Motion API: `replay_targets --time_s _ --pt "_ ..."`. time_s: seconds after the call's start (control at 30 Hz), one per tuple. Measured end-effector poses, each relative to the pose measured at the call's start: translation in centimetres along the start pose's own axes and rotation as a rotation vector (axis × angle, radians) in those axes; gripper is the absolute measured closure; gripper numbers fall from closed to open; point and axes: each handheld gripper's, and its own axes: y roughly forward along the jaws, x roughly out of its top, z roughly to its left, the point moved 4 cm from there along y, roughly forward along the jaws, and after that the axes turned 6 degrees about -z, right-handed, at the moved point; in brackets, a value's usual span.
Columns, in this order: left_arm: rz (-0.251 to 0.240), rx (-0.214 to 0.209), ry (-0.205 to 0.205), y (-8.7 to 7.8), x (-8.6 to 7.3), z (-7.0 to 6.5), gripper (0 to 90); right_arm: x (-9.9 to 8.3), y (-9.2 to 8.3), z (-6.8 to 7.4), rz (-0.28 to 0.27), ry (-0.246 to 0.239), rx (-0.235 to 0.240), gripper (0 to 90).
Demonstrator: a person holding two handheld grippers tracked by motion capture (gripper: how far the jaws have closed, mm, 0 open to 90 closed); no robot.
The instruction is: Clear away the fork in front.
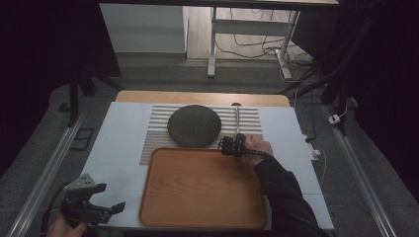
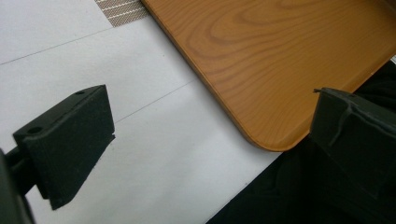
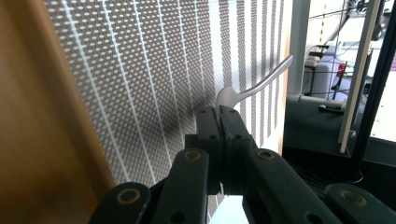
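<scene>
Right gripper (image 3: 219,112) has its jaws clamped on a piece of metal cutlery (image 3: 254,88): bowl end pinched between the pads, handle sticking out past them. Spoon or fork, can't tell, the working end is buried in the jaws. In the high view the cutlery (image 1: 237,121) lies on the striped placemat (image 1: 249,118) near its right edge, just beyond the far right corner of the wooden tray (image 1: 197,190); the right gripper (image 1: 232,144) there is dark and its jaws unreadable. Dark round plate (image 1: 193,125) sits on the placemat at the tray's far edge. Left gripper (image 2: 210,140) has jaws wide apart, nothing between them, hovering off the tray's near left corner over the white table cover (image 2: 154,140). The left gripper (image 1: 116,207) is cut off by the frame's bottom edge.
</scene>
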Motion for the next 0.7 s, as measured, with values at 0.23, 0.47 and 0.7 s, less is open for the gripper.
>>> replay_targets --time_s 0.23,0.47,0.7 --pt "0.001 0.002 0.004 0.0 0.0 0.0 0.0 0.0 -2.4 -0.7 -0.058 0.04 -0.001 88.6" --pt "0.001 0.002 0.007 0.0 0.0 -0.1 0.0 -0.3 -5.2 -0.9 -0.124 0.119 0.073 88.6" --pt "0.0 -0.001 0.02 0.0 0.0 -0.2 0.0 -1.2 -7.7 -1.2 -0.183 0.22 0.109 88.6"
